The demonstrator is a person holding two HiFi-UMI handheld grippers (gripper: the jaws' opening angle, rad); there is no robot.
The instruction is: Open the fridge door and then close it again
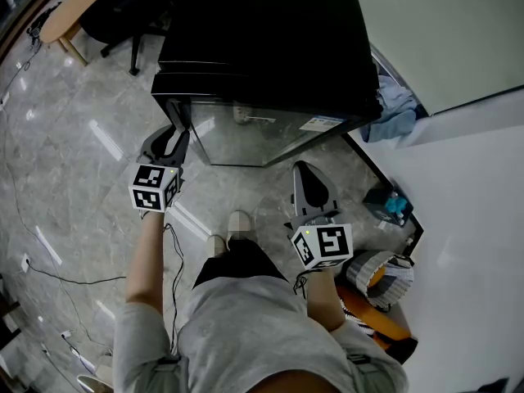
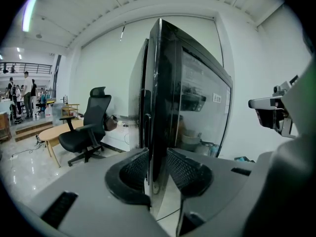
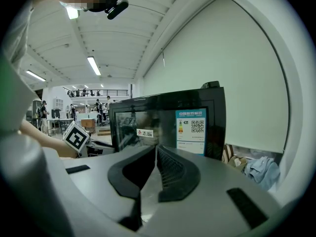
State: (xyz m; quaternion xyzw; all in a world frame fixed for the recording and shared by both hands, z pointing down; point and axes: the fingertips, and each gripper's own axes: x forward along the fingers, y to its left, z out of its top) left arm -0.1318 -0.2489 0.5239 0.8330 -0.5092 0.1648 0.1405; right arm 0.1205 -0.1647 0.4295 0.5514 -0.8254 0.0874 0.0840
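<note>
On fridge door [image 3: 163, 120]: energy label [image 3: 191, 131] with QR code, print too small; white sticker [image 3: 144, 133] reads 志高.

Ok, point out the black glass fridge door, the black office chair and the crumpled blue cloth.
black glass fridge door [image 2: 202, 107], left gripper view, on the glass pane.
black office chair [image 2: 96, 111], left gripper view, on the backrest.
crumpled blue cloth [image 1: 397, 109], head view, on its middle folds.

A black glass-door fridge [image 1: 262, 47] stands on the grey stone floor [image 1: 82, 137] against the white wall [image 1: 442, 31]; a crumpled blue cloth [image 1: 395, 111] lies at its right rear corner, a black office chair [image 2: 89, 127] and wooden table [image 2: 55, 132] beyond its left side.
</note>
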